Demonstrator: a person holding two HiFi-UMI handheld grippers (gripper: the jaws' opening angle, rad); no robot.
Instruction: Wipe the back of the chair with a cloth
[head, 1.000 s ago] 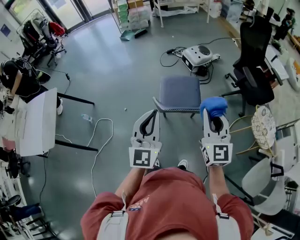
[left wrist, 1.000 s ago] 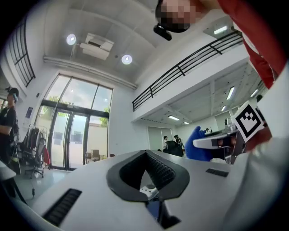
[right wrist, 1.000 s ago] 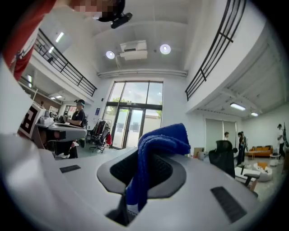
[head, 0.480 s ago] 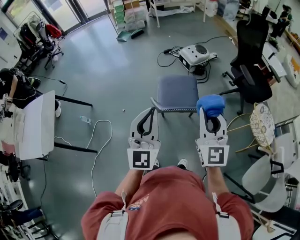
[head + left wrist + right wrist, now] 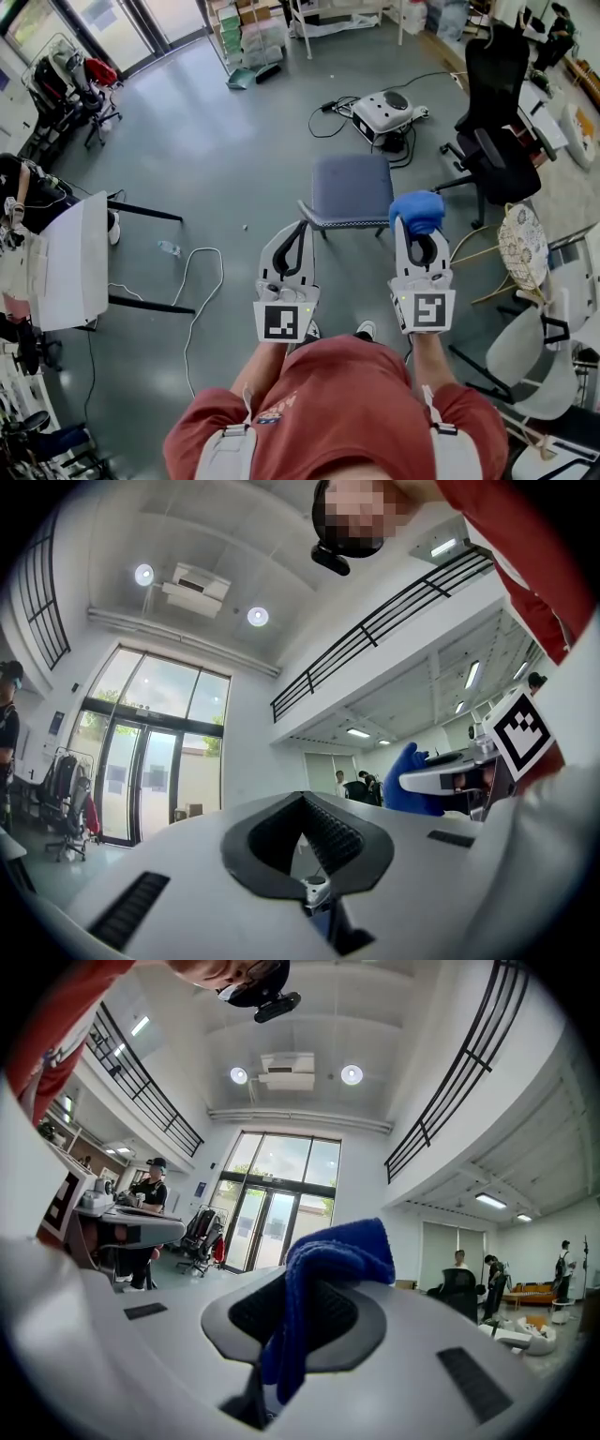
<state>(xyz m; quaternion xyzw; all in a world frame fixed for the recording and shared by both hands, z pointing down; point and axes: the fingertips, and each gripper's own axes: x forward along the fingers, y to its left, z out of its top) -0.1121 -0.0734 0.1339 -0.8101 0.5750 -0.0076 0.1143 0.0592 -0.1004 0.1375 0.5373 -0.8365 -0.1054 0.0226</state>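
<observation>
The blue cloth [image 5: 416,212] is bunched at the tip of the right gripper [image 5: 419,234], whose jaws pinch it, with a fold hanging down between them. The grey-blue chair [image 5: 354,190] stands on the grey floor [image 5: 216,141] just ahead of both grippers. Its near right corner sits beside the cloth, and contact cannot be told. The left gripper [image 5: 302,230] has its jaws pressed together on nothing. A black office chair [image 5: 494,122] stands further right, and a white cable [image 5: 192,281] trails to the left.
</observation>
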